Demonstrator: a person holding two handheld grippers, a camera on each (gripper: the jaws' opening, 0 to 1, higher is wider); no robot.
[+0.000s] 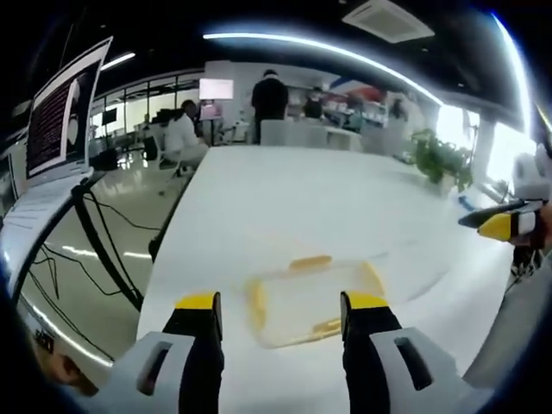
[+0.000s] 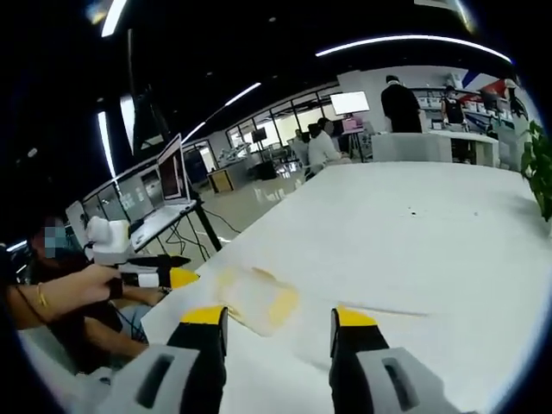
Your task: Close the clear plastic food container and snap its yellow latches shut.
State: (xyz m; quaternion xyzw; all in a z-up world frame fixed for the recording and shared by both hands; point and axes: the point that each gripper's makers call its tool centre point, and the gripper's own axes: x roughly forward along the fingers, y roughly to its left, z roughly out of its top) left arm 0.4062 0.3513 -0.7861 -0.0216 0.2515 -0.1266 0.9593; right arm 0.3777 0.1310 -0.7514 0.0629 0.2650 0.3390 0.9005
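Note:
A clear plastic food container (image 1: 312,298) with yellow latches (image 1: 310,262) lies flat on the white table (image 1: 293,198), its lid on top. My left gripper (image 1: 280,304) hovers open just in front of it, jaws either side of its near edge. In the right gripper view the container (image 2: 259,297) lies left of centre, with my right gripper (image 2: 280,317) open near it and nothing between its fingers. The right gripper's yellow tip (image 1: 504,226) enters the left gripper view at the right edge. The left gripper (image 2: 159,276) appears at the left of the right gripper view, held by a hand.
A laptop on a stand (image 1: 60,116) with trailing cables stands left of the table. Potted plants (image 1: 442,159) sit at the far right edge. Several people stand or sit at desks (image 1: 269,99) beyond the table's far end. The person's arm (image 2: 60,297) with a bracelet reaches in.

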